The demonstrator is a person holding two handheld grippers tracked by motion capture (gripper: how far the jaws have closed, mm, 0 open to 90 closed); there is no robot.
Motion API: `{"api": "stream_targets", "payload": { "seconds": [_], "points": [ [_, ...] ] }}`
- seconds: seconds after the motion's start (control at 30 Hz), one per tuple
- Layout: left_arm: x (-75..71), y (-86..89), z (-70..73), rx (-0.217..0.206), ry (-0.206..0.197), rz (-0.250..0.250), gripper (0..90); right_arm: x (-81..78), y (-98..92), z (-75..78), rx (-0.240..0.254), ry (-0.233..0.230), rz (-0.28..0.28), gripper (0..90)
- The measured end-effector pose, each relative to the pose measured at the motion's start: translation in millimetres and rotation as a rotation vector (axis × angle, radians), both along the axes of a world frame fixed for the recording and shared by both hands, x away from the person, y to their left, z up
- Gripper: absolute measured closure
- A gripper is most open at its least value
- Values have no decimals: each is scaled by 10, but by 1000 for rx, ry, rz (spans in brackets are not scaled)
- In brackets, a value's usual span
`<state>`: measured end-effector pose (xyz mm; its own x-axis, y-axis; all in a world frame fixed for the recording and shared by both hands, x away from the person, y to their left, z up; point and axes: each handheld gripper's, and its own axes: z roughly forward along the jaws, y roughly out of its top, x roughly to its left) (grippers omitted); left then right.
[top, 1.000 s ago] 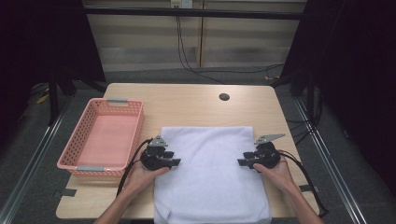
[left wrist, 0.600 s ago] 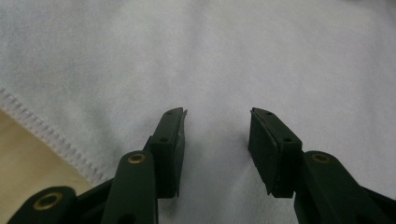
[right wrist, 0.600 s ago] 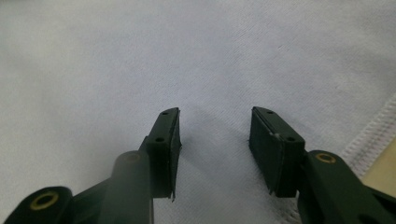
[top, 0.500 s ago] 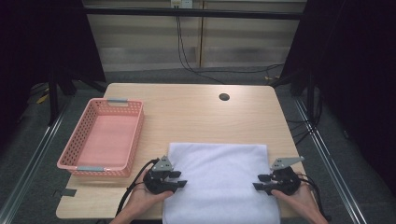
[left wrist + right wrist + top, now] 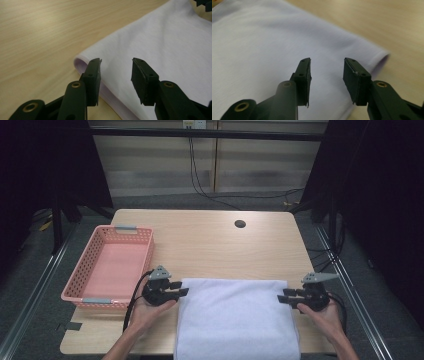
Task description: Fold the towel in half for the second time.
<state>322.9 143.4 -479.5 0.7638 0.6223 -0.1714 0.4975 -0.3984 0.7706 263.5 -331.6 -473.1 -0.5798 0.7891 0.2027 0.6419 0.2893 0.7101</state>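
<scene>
Now the folded white towel [image 5: 237, 317] lies flat at the near edge of the worktop [image 5: 210, 245], its front hanging over the lip, and it looks soft, light and floppy, so I'd take it at the two far corners where the layers stack thick. The left gripper [image 5: 179, 289] and right gripper [image 5: 283, 296] sit at those corners, jaws half spread and just been closing, pinching nothing. A pink basket [image 5: 80, 292] waits left.

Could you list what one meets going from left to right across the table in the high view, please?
Pink basket → left gripper → white folded cloth → right gripper.
</scene>
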Motion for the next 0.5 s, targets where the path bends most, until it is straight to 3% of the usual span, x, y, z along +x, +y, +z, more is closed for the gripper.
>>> {"api": "stream_targets", "payload": {
  "seconds": [0.03, 0.13, 0.17, 0.23, 0.27, 0.33, 0.37, 0.5],
  "points": [
    [43, -16, -14, 9, -1, 8, 586, 80, -44, -1, -7, -7, -16, 579],
    [152, -45, -11, -26, 15, 6, 579, 299, -167, -44, -8, -20, -53, 558],
    [184, -49, -6, -15, 3, 13, 579, 378, -205, -71, -5, -10, -68, 552],
    [256, -53, -28, -38, 24, 26, 557, 481, -238, -132, 12, 6, -60, 518],
    [280, -60, -50, -27, 16, 43, 550, 516, -241, -165, 21, 22, -49, 516],
    [316, -80, -119, -12, 48, 37, 497, 559, -218, -256, 31, 53, -32, 513],
    [321, -91, -145, 8, 46, 47, 497, 559, -218, -256, 31, 53, -32, 513],
    [332, -117, -181, 10, 82, 21, 439, 558, -176, -295, 31, 65, -5, 555]
  ]
}}
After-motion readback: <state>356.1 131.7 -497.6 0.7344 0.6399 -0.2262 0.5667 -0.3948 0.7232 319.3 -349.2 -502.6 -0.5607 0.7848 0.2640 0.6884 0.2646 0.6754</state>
